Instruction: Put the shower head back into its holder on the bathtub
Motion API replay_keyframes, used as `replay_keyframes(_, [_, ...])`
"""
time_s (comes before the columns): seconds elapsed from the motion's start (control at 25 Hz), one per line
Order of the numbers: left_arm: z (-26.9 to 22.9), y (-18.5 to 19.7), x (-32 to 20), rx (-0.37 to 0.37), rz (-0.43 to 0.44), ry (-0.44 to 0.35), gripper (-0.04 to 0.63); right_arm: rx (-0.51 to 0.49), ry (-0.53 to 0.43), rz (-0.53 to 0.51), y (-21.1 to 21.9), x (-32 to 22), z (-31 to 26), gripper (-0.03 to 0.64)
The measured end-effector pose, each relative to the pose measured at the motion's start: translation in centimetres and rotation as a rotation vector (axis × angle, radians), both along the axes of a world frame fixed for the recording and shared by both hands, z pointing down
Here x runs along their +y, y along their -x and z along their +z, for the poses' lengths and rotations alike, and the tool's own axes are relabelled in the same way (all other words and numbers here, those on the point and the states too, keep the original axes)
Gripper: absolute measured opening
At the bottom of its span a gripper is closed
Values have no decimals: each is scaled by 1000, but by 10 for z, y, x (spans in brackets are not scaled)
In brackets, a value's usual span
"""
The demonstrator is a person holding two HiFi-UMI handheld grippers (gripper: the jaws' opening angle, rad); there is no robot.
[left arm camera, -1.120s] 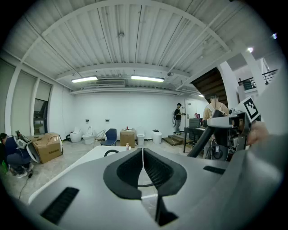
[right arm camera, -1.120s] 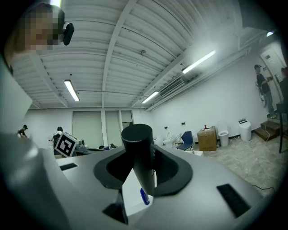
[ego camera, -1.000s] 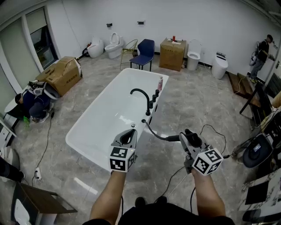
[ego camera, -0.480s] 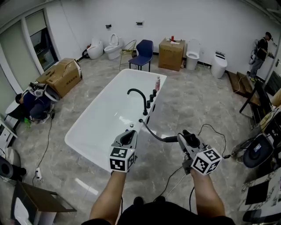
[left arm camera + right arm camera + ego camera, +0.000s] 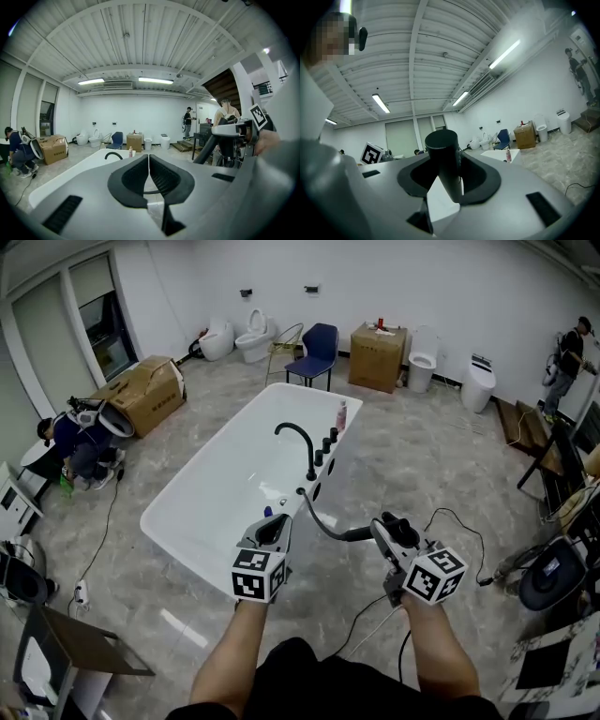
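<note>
The right gripper [image 5: 386, 529] is clamped on the black shower head [image 5: 443, 161], just right of the white bathtub's [image 5: 211, 486] near end. Its hose [image 5: 323, 526] runs to the tub's right rim. The left gripper [image 5: 272, 531] hovers over the near rim, jaws together and empty.

Location: a sanitary-ware storage or display hall. Indicators: a freestanding bathtub [image 5: 217, 486] standing mid-floor, loose toilets [image 5: 255, 334] along the wall [image 5: 450, 296], cardboard boxes [image 5: 145, 395], and a ribbed industrial ceiling [image 5: 140, 47] with tube lights [image 5: 155, 80].
</note>
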State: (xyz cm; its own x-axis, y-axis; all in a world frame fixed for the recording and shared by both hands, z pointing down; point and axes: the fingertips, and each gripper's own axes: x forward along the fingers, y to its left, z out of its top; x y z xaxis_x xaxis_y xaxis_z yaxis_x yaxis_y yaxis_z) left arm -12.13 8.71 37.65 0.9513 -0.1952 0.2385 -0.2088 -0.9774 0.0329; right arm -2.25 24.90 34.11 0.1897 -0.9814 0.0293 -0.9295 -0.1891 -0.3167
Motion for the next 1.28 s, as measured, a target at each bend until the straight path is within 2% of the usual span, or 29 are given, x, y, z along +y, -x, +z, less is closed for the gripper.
replay_keyframes(0.28, [13, -13, -17, -13, -37, 16, 23, -27, 6, -12, -20, -6, 10, 144])
replay_keyframes(0.84, [7, -106, -85, 50, 29, 45, 23, -24, 4, 15, -94, -66, 3, 140])
replay_keyframes(1.28, [14, -141, -148, 39, 29, 62, 23, -34, 12, 39, -136, -124, 1, 138])
